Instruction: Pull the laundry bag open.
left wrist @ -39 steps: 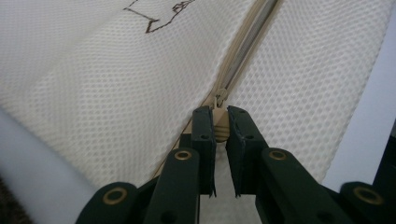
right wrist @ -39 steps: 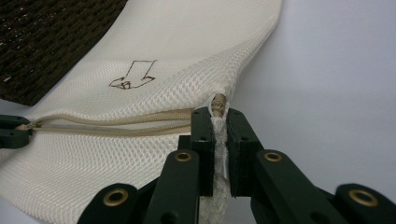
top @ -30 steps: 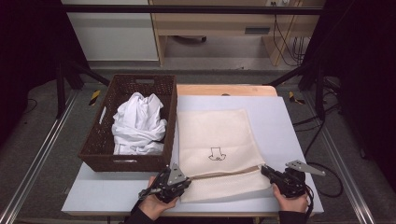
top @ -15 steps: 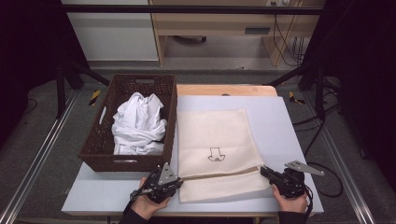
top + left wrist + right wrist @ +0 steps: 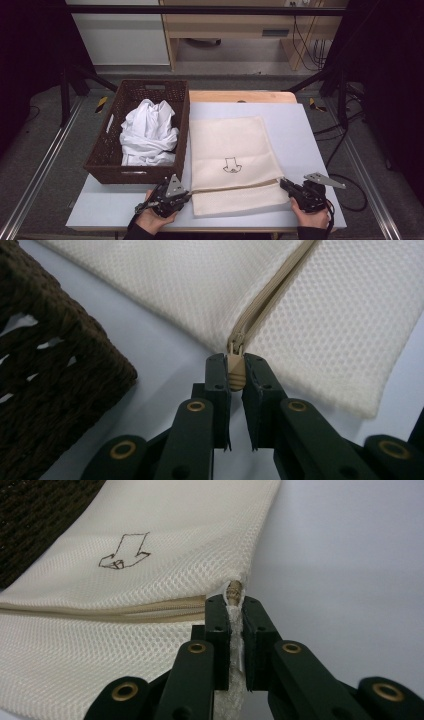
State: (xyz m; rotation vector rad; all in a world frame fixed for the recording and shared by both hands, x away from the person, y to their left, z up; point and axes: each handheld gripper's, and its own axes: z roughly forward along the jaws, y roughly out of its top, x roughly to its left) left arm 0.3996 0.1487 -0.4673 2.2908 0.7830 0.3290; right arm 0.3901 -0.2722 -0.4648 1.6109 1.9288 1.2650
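Two tongs hold the mesh laundry bag's [image 5: 232, 150] zipper line end to end: left tongs [image 5: 236, 371] clamped on the zipper pull [image 5: 236, 374], right tongs [image 5: 235, 611] pinching what looks like the far corner.

Grey floor [image 5: 60, 165], wooden desk [image 5: 235, 25] behind, white cabinet [image 5: 120, 35] — black drapes [image 5: 390, 75] flanking

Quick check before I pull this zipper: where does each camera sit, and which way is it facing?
High view: above the person's side, looking forward and down on the table; both hands, left gripper and right gripper at the bottom.
Left gripper view: along its jaws, shut on the zipper pull; basket beside.
Right gripper view: along its jaws, shut on the mesh bag at its edge.
Shared: all three show the bag and its zipper.
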